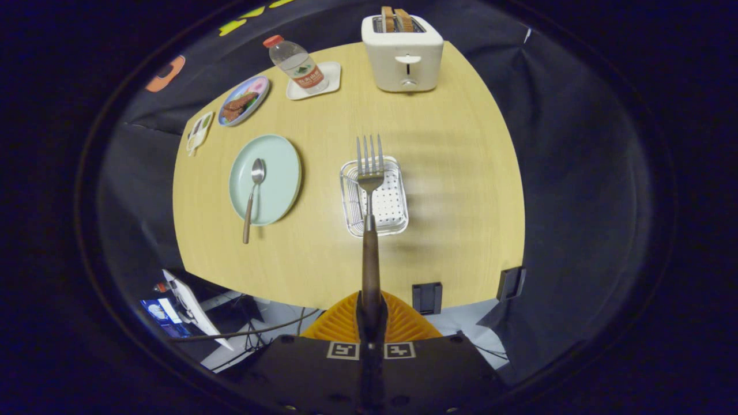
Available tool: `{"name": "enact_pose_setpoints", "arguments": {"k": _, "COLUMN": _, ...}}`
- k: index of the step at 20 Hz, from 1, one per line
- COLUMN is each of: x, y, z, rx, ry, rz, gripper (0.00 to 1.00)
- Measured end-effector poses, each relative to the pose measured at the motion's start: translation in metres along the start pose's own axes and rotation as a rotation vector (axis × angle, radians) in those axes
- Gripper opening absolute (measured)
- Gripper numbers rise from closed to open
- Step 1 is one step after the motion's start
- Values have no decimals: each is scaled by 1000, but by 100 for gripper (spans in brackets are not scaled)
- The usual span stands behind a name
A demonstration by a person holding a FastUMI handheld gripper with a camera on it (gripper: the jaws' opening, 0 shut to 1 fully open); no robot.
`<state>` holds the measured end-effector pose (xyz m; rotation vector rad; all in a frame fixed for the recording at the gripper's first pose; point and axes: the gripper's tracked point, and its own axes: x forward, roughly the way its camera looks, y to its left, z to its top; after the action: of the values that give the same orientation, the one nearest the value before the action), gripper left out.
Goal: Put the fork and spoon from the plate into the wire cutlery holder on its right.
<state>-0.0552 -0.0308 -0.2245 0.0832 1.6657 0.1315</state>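
Gripper view: the gripper (371, 316) looks down on a round wooden tabletop (450, 230). Its fingers (346, 325) are clenched on the dark handle of the fork (370, 230), one on each side, pressed close together. The fork points straight ahead of the fingers, tines away from the gripper. Its metal head lies over the wire holder (375, 196) in the picture; whether it touches the holder cannot be told. The holder is a rectangular basket with a white perforated base, standing on the tabletop just ahead of the fingers.

To the left of the holder, apart from it, is a pale green plate (279, 173). The spoon (253, 196) lies on it, bowl on the plate and brown handle reaching past the near rim onto the tabletop.

Beyond these, at the far edge, a white toaster (403, 55) holds two slices of bread (396, 20). Left of it a bottle (297, 66) with a red cap stands on a white coaster (331, 78). Further left is a patterned plate with food (243, 101), then a small card (199, 132) at the tabletop's edge.
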Motion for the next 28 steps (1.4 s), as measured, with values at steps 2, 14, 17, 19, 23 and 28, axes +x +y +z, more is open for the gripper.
{"name": "enact_pose_setpoints", "arguments": {"k": 2, "x": 3, "y": -2, "z": 1, "rx": 7, "ry": 16, "rz": 6, "gripper": 5}}
{"name": "enact_pose_setpoints", "arguments": {"k": 14, "x": 7, "y": 7, "z": 34, "rx": 113, "ry": -30, "rz": 74, "gripper": 26}}
{"name": "enact_pose_setpoints", "arguments": {"k": 17, "x": -1, "y": 10, "z": 45, "rx": 83, "ry": -101, "rz": 56, "gripper": 55}}
{"name": "enact_pose_setpoints", "arguments": {"k": 19, "x": -9, "y": 14, "z": 58, "rx": 42, "ry": -194, "rz": 26, "gripper": 74}}
{"name": "enact_pose_setpoints", "arguments": {"k": 23, "x": -29, "y": 43, "z": 76, "rx": -31, "ry": -363, "rz": -3, "gripper": 90}}
{"name": "enact_pose_setpoints", "arguments": {"k": 28, "x": -21, "y": 119, "z": 60, "rx": -105, "ry": -438, "rz": 33, "gripper": 91}}
